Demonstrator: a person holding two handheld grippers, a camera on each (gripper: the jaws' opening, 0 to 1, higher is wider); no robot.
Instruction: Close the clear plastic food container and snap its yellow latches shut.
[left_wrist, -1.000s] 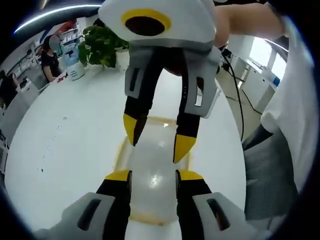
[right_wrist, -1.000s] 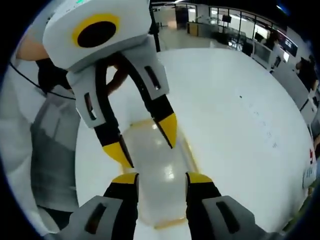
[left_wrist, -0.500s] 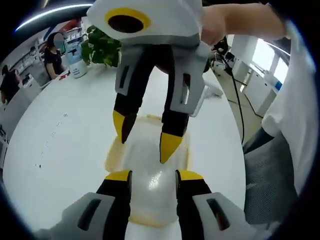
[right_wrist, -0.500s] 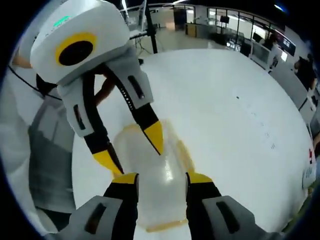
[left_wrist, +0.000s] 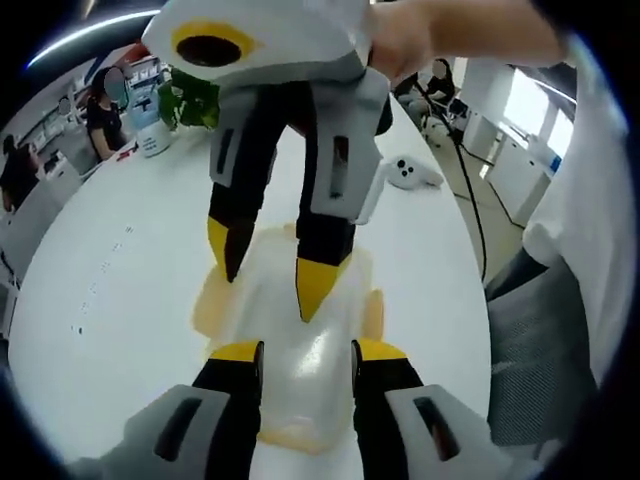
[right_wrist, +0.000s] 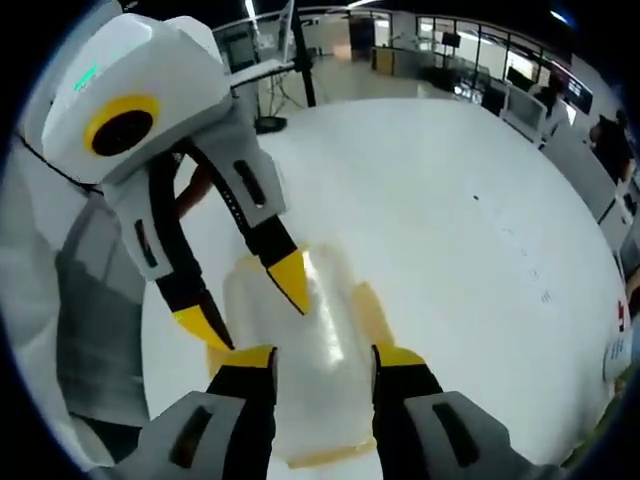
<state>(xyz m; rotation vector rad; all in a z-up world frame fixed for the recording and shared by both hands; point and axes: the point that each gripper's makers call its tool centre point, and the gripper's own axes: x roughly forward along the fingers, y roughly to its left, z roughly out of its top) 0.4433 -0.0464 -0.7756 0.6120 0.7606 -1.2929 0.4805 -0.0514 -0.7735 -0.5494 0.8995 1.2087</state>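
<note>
sat on a broad white glossy table (left_wrist: 110, 280), near its edge on the person's side: the clear plastic food container (left_wrist: 290, 370), lid down, catching ceiling glare on top. flared out from its sides, pale yellow latches (left_wrist: 372, 312), not pressed flat as far as could be seen. reached over the lid from both ends, the two tools pointing at each other. in the left gripper view, stood well apart with the container showing between them, the jaws of the left gripper (left_wrist: 300, 350), gripping nothing; came down from above opposite it, the right gripper (left_wrist: 265, 272), yellow tips spread wide and hovering at the lid. same story in the right gripper view: right gripper (right_wrist: 322, 355) spread either side of the container (right_wrist: 300, 330), latches (right_wrist: 372, 310) yellowish along its flank, left gripper (right_wrist: 245, 305) dropping in with tips apart, contact impossible to judge. beyond, in the left gripper view, stood a leafy potted plant (left_wrist: 190, 95) at the far end of the table, lay a white controller (left_wrist: 412, 172) off to the side, sat a person (left_wrist: 100, 115) at a desk. stretched out behind in the right gripper view, an open office with glass partitions (right_wrist: 480, 50).
</note>
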